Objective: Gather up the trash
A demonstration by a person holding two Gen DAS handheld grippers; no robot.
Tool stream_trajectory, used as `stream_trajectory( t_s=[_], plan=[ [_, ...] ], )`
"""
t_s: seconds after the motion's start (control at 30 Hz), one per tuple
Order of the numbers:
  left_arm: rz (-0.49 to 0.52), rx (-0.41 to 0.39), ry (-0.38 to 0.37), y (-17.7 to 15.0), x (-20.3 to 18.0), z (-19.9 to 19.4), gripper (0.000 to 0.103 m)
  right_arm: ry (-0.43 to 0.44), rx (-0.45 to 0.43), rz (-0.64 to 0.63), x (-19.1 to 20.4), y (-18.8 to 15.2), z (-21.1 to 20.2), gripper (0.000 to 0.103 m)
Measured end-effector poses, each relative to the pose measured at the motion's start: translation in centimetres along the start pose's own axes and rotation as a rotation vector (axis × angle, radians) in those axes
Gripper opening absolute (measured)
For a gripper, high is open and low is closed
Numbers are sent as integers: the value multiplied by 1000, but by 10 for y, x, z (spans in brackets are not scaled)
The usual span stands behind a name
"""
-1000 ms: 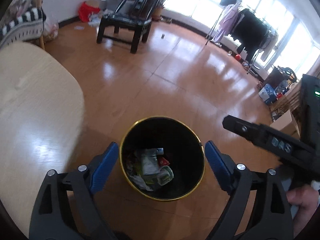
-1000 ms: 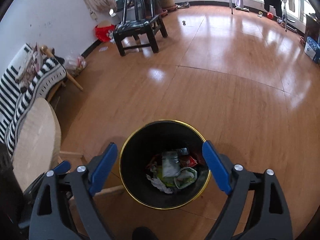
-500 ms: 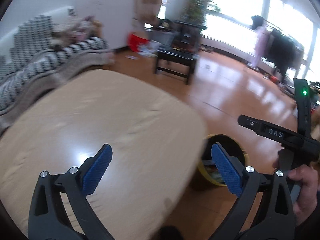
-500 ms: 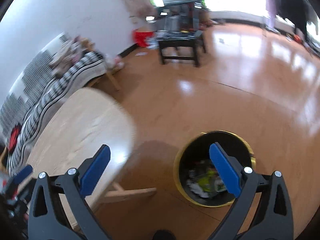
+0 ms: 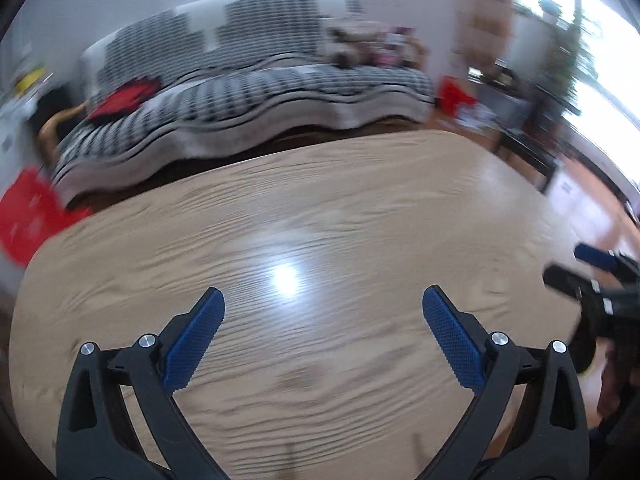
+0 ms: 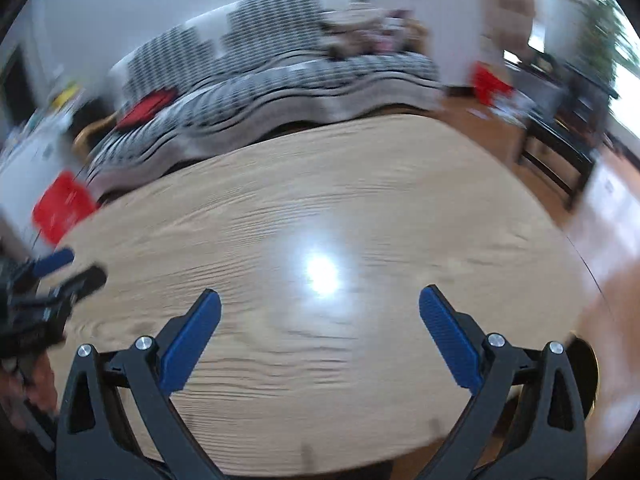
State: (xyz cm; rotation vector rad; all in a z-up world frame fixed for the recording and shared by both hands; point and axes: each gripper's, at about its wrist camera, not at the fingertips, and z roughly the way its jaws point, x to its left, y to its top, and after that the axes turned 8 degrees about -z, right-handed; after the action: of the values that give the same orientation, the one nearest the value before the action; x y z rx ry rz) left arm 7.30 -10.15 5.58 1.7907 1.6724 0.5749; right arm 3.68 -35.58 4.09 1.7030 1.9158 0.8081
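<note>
Behind your pale oval wooden desk (image 5: 320, 240) sits a striped sofa (image 5: 256, 92); left gripper (image 5: 323, 322) and right gripper (image 6: 320, 320) hover, jaws wide and holding nothing, ready for trash.

A pale wood-grain tabletop (image 5: 320, 264) with rounded corners fills the lower half of both views, a bright glare spot near its middle. Behind it stands a sofa (image 5: 256, 92) under a black-and-white striped cover, with a red cushion (image 5: 124, 98) at its left end, against a white wall (image 6: 120, 4). To the right lies glossy orange-brown wooden floor (image 6: 616, 236) and a dark chair (image 6: 560, 136). Daylight pours through a window (image 5: 600, 64) at far right, beside a blurred green plant (image 6: 600, 8).
</note>
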Motion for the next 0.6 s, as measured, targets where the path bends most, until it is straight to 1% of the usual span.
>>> stream_trajectory(
  t_s=[0.03,0.07,0.17,0.27,0.37,0.43,0.6],
  plan=[
    [-34,-3,27,1,18,-2,96,27,7,-37,23,6,7,96],
    [-61,-9,52,1,35,-4,96,41,8,-60,37,10,10,96],
    [-117,-23,110,2,70,-9,96,70,8,-168,90,22,23,96],
    [-154,-26,154,-2,94,-12,96,91,14,-227,124,28,33,96],
    [-157,-36,190,0,108,-11,96,99,26,-251,141,31,43,96],
    [-159,-41,192,-1,113,-11,96,98,31,-253,148,35,50,96],
    [-154,-44,177,1,116,-9,96,95,36,-240,141,32,51,96]
  ],
)
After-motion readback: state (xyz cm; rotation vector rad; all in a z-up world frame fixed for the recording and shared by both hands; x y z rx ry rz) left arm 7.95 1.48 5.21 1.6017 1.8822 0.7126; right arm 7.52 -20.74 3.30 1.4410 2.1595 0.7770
